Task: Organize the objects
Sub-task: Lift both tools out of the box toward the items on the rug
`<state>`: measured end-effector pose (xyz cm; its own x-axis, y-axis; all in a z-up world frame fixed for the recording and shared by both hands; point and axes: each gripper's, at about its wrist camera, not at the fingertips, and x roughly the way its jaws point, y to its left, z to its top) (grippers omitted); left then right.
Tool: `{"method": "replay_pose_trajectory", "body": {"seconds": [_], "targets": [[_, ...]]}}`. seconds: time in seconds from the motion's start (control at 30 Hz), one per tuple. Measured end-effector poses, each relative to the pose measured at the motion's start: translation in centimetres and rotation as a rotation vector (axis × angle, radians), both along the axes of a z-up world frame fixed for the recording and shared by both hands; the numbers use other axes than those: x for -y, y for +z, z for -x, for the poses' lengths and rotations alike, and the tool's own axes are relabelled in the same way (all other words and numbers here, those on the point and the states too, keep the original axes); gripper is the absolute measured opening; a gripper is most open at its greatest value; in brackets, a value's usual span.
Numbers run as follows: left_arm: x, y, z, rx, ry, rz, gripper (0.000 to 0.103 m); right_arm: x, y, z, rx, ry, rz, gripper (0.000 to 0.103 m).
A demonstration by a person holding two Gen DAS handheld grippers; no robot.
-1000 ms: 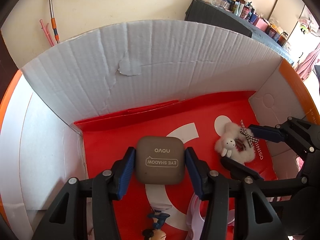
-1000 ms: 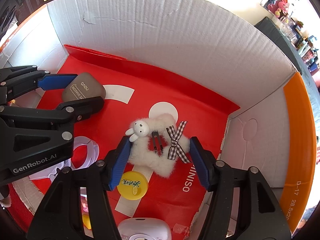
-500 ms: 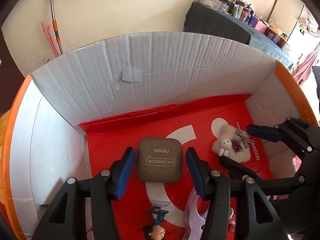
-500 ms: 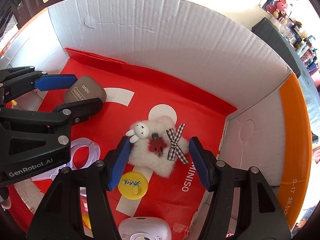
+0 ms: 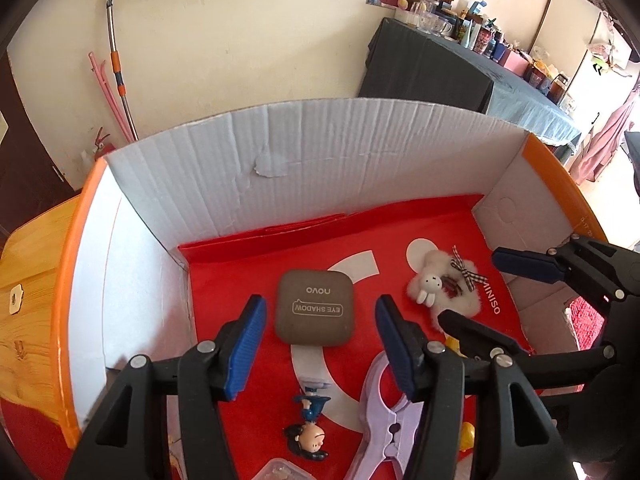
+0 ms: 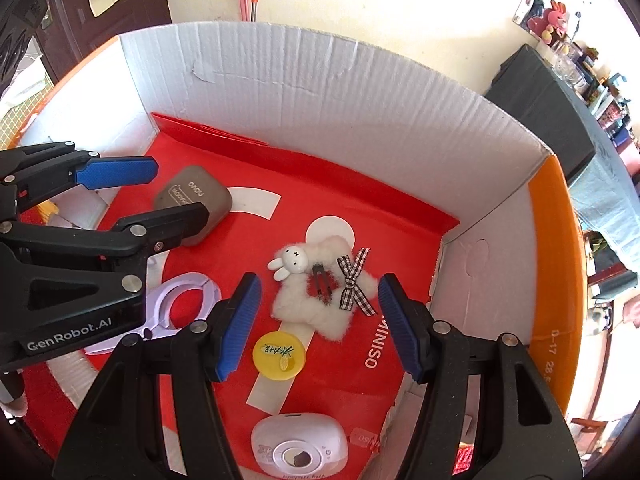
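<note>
My left gripper [image 5: 318, 344] is opening, clear of the eye shadow case [image 5: 314, 307]. My right gripper [image 6: 318, 322] is apart over the fluffy bunny clip [image 6: 320, 284]. Purple clamp [image 5: 386, 416], figurine [image 5: 306, 426] and yellow cap [image 6: 279, 355] crowd the box [image 5: 320, 152].

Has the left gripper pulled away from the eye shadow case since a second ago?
Yes. The left gripper has lifted up off the eye shadow case, jaws opening; the case lies free on the box's red floor.
</note>
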<state>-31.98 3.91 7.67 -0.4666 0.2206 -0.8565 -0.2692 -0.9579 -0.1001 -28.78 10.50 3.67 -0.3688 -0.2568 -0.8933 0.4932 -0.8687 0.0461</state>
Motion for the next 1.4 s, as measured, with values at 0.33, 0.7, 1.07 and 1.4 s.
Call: {"method": "replay_pose_trajectory", "body": {"seconds": [0.33,0.7,1.07,1.4], "targets": [[0.8,2.4,-2.8,-0.095,0.025,0.004,0.060,-0.8,2.4,-1.1,-0.050,-0.008,0.057,0.061],[0.9,5.2,-6.8,-0.227,0.061,-0.009,0.070,-2.4,4.5,-3.0,-0.144,-0.008,0.127,0.066],[1.3,6.3,-12.1,-0.315,0.069,-0.041,0.082,-4.3,7.3,-8.2,-0.266,-0.028,0.215,0.072],[1.8,6.7,-17.3,-0.425,0.092,-0.039,0.096,-5.9,7.6,-12.5,-0.350,-0.051,0.282,0.083]]}}
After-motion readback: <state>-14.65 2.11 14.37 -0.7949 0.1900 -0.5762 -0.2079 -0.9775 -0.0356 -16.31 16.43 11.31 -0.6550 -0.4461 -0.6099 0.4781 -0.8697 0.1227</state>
